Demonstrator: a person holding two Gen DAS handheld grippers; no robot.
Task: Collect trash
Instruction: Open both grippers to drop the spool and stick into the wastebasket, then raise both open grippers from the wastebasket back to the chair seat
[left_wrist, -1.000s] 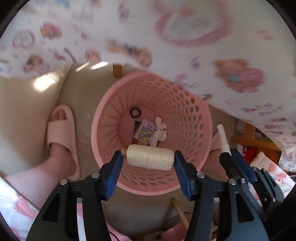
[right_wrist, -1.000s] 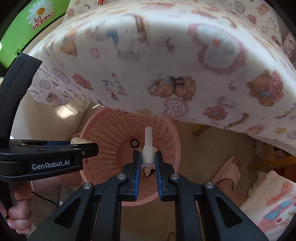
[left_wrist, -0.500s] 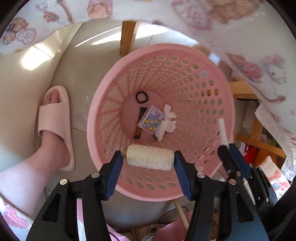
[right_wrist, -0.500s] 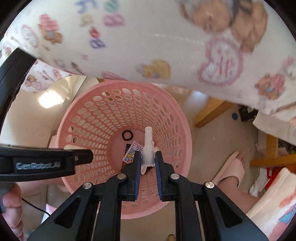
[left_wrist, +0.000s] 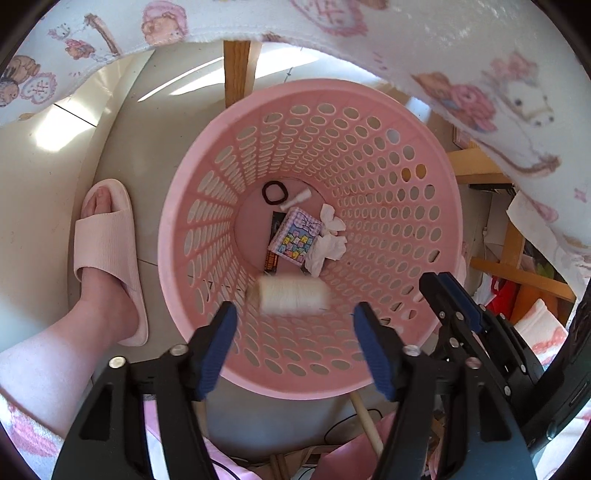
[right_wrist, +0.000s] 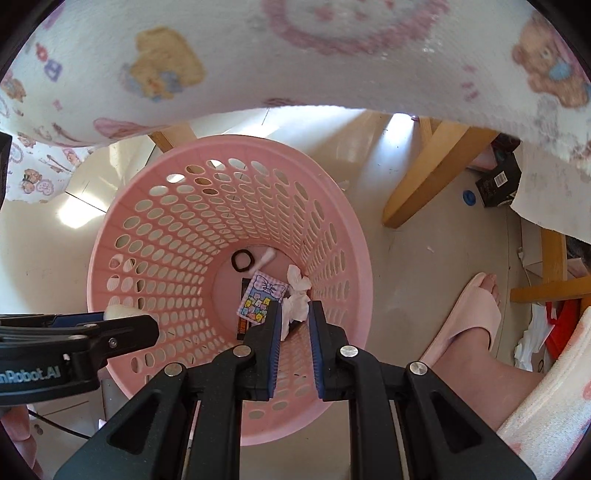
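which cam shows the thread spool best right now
The left wrist view. There the thread spool shows whole, though motion-blurred, between the open fingers of the left gripper over the pink basket. The right wrist view shows only one pale end of it behind the left gripper's body.

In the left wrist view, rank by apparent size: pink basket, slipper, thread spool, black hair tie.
Largest to smallest:
1. Pink basket
2. Slipper
3. Thread spool, blurred and nearer the camera than the basket floor, so it looks larger than it would there
4. Black hair tie
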